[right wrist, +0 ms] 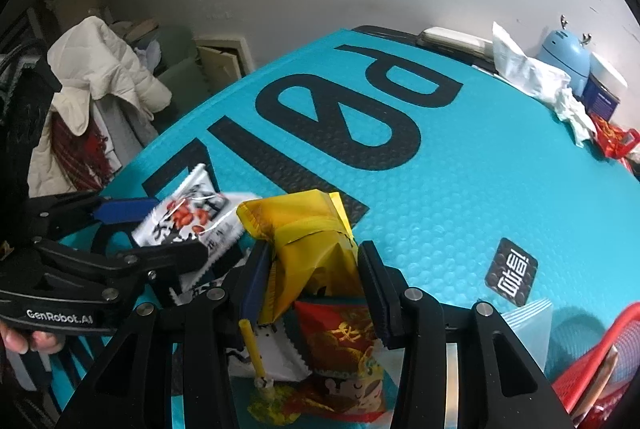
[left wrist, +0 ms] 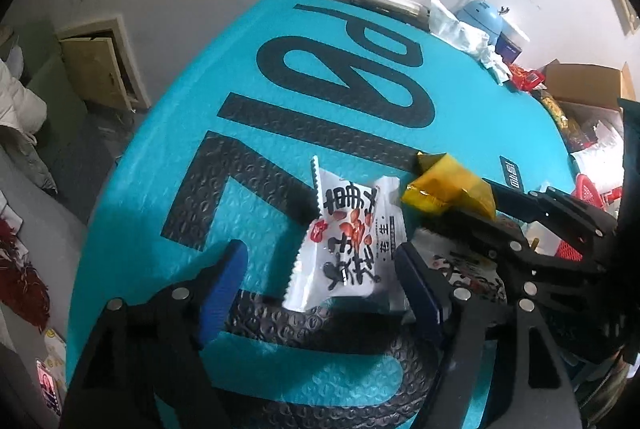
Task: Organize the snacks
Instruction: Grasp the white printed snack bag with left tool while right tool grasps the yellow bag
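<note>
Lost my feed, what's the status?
Left gripper open around white peanut packet. Right gripper shut on yellow packet. More snacks piled beneath.

White peanut packet (left wrist: 352, 241) lying flat on teal mat, yellow packet (right wrist: 308, 229) upright, pinched.

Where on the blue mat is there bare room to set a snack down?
The blue mat is bare across its middle and far left, between the snack pile and the crumpled tissue. It is crowded at the near edge: white peanut packet, yellow packet, red packet, red basket.
</note>
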`<state>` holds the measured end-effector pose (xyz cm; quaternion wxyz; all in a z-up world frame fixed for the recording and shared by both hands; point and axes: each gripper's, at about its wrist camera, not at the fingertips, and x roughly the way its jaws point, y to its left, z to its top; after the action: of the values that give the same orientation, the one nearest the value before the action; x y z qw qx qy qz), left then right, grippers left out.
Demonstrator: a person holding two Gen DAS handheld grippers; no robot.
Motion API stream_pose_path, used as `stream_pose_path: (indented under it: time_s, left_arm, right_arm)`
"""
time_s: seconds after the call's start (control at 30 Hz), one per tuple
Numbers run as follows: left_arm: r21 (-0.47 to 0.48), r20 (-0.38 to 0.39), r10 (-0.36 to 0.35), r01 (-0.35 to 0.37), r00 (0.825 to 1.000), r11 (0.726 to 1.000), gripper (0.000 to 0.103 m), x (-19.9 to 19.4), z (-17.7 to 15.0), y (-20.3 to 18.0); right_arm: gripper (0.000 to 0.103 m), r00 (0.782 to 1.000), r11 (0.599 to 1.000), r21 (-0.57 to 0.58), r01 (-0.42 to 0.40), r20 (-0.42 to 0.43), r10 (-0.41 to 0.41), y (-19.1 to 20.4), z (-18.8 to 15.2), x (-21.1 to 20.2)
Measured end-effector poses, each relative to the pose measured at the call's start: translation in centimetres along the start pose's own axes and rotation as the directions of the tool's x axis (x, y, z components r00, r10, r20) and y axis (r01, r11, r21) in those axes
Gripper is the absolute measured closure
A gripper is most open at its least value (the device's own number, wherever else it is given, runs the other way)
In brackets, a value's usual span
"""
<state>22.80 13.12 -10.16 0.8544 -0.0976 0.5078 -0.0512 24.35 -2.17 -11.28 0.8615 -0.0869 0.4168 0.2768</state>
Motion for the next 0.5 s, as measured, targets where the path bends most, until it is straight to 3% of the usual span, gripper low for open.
stream_pose_path:
  time_s: [0.1,0.27,0.37,0.5]
  left_arm:
    - [-0.011,0.011,-0.024,0.024,1.0,1.0,0.028,0.1,0.1,-0.1]
    - [0.047,0.035,0.01,-0.011,0.999,0.999,0.028,0.5,0.2,-0.9]
    - [0.058,0.048,-0.015,0.012,0.999,0.998,0.043,0.5,0.2,-1.0]
    - [0.113,0.067,-0.027,0.019,0.997,0.993,0.078,0.7,0.0,-1.7]
  right_arm:
    - [0.058,1.0,1.0,-0.002,-0.006,-0.001,0.006,-0.1,-0.1,0.0]
    - [0.056,1.0,1.0,0.011,-0.005,0.0,0.005,-0.5,-0.1,-0.1]
    - [0.054,1.0,0.999,0.034,-0.029,-0.001,0.029,-0.9,0.1,0.0]
    - [0.042,0.999,0.999,0.028,-0.035,-0.008,0.035,-0.8,0.2,0.4]
